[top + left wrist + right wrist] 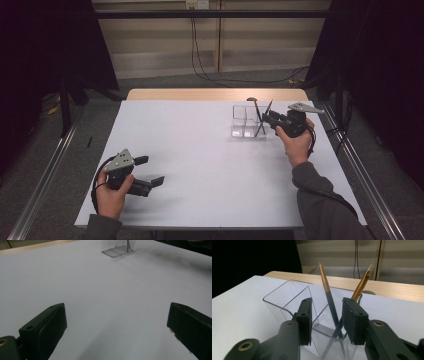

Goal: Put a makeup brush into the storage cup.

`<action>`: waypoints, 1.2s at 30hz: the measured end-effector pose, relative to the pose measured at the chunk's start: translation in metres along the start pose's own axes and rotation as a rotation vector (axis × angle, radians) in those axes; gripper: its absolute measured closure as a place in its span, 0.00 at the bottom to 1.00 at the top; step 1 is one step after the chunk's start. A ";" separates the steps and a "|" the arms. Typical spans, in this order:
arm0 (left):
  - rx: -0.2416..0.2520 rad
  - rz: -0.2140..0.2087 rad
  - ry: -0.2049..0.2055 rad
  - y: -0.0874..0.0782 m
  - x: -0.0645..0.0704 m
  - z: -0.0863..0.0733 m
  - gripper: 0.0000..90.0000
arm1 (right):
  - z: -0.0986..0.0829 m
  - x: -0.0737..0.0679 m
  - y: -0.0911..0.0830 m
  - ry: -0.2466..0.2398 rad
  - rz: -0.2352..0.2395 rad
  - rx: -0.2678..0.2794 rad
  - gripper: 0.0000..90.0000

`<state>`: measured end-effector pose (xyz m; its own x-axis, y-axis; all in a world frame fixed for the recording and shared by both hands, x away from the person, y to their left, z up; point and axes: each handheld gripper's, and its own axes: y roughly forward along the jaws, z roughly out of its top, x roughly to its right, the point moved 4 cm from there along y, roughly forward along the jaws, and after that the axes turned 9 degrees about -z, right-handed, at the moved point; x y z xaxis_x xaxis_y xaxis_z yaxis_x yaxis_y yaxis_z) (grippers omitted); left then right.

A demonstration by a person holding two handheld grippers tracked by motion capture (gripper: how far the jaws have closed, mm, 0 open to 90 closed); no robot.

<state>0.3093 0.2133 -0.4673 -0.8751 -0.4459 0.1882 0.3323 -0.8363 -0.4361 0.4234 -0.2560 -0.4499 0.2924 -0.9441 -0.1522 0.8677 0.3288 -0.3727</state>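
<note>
Left gripper: held low over the near-left part of the white table in the person's left hand; its two black jaws stand spread wide with nothing between them, as the left gripper view also shows. It looks idle, well apart from the work.

Best use of the left gripper: judged from here, keep it parked and out of the way, or bring it over only if the organiser starts to slide.

Clear plastic compartmented organiser: stands on the far-right part of the table, upright, with see-through walls and dividers.

Two slim brushes with dark grey shafts and gold upper ends: both lean inside one compartment of the organiser, crossing low down; in the right gripper view the left one tilts left and the right one tilts right.

Right gripper: held in the right hand just beside the organiser, at the brushes. Its jaws are partly parted, straddling the shaft of the left-leaning brush; whether the pads touch it, I cannot tell.

Doing the step well: probably a grasp or release of that brush. Centre the shaft between the pads, pinch above the crossing point, and move along the brush's own lean so the second brush and the thin wall are not knocked.
</note>
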 end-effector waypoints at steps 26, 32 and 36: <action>-0.020 0.003 0.008 0.003 0.007 0.001 0.03 | -0.003 -0.004 -0.020 -0.028 0.062 0.014 0.31; -0.017 0.003 0.007 0.002 0.008 -0.001 0.03 | -0.004 -0.007 -0.024 -0.047 0.071 0.020 0.28; -0.022 0.000 0.007 0.001 0.008 -0.002 0.03 | -0.004 -0.009 -0.026 -0.059 0.073 0.018 0.26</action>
<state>0.3020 0.2098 -0.4676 -0.8775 -0.4437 0.1819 0.3249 -0.8291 -0.4550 0.3964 -0.2564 -0.4429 0.3779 -0.9174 -0.1246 0.8499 0.3971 -0.3463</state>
